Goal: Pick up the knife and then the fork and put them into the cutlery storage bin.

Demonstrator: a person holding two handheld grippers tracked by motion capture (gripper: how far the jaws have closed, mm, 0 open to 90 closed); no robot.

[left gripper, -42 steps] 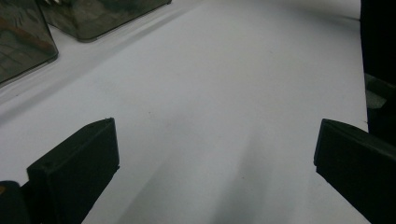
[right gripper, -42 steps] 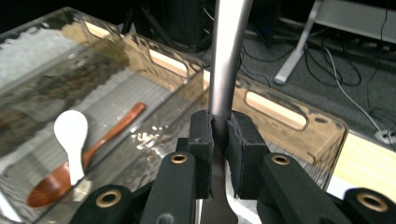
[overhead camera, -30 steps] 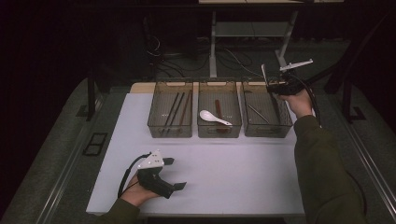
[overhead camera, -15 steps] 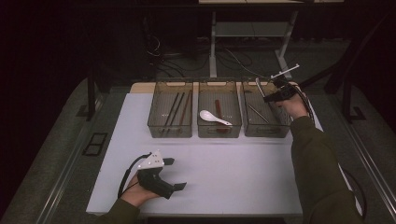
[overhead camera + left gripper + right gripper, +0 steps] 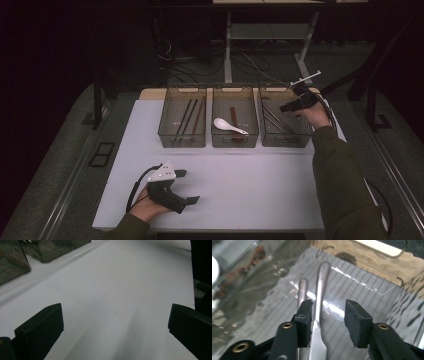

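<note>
right gripper (image 5: 328, 322) jaws just opened, apart around silver metal utensil handle (image 5: 320, 302) in rightmost clear plastic bin (image 5: 286, 140). risk: handle sticks to pad, lifts out. left gripper (image 5: 115, 322) jaws wide apart, nothing held, on white counter (image 5: 250, 185).

The metal utensil (image 5: 320, 315) runs off the bottom edge, its working end unseen.

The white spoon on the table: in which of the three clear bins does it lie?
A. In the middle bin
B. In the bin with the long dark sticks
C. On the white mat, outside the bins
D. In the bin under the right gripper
A: in the high view the white spoon lies inside the middle bin, between the other two bins.
</note>
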